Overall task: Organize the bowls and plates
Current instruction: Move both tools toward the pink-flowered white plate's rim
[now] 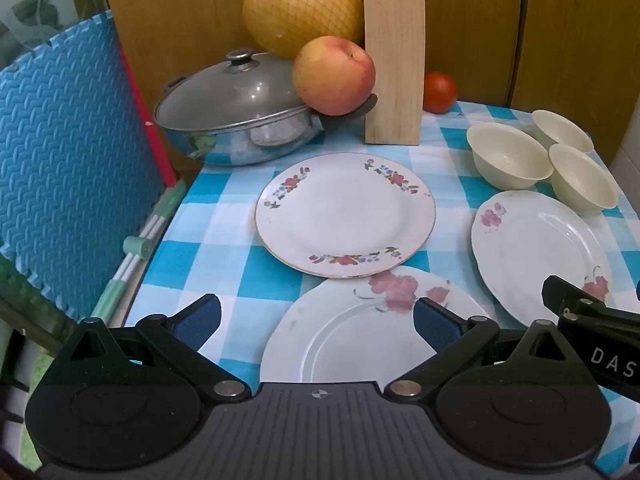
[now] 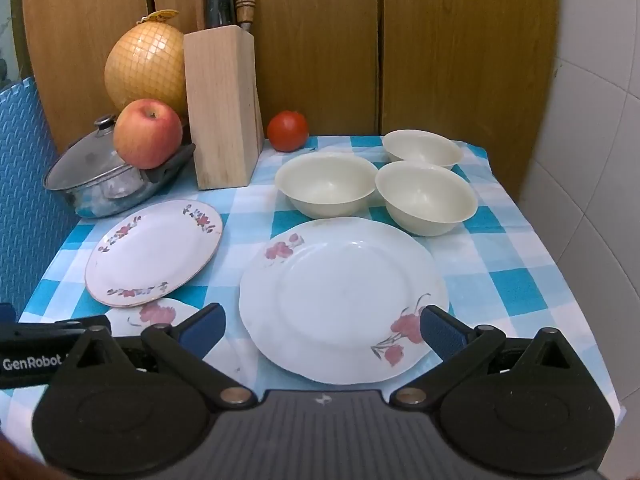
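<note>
Three white flowered plates lie on the blue checked tablecloth. A gold-rimmed plate (image 1: 345, 214) (image 2: 154, 253) overlaps the far edge of a near plate (image 1: 372, 328) (image 2: 154, 315). A larger plate (image 2: 342, 298) (image 1: 540, 258) lies to the right. Behind it stand three cream bowls (image 2: 327, 188) (image 2: 426, 197) (image 2: 422, 148), the same three bowls (image 1: 509, 155) at the right in the left wrist view. My left gripper (image 1: 318, 320) is open above the near plate. My right gripper (image 2: 322, 330) is open over the large plate's near edge.
A lidded steel pot (image 1: 236, 112) with an apple (image 1: 334, 76) on its handle, a netted pomelo (image 1: 302, 8), a wooden knife block (image 2: 222, 108) and a tomato (image 2: 288, 131) line the back. A blue foam mat (image 1: 68, 152) stands at the left. Wooden panels are behind.
</note>
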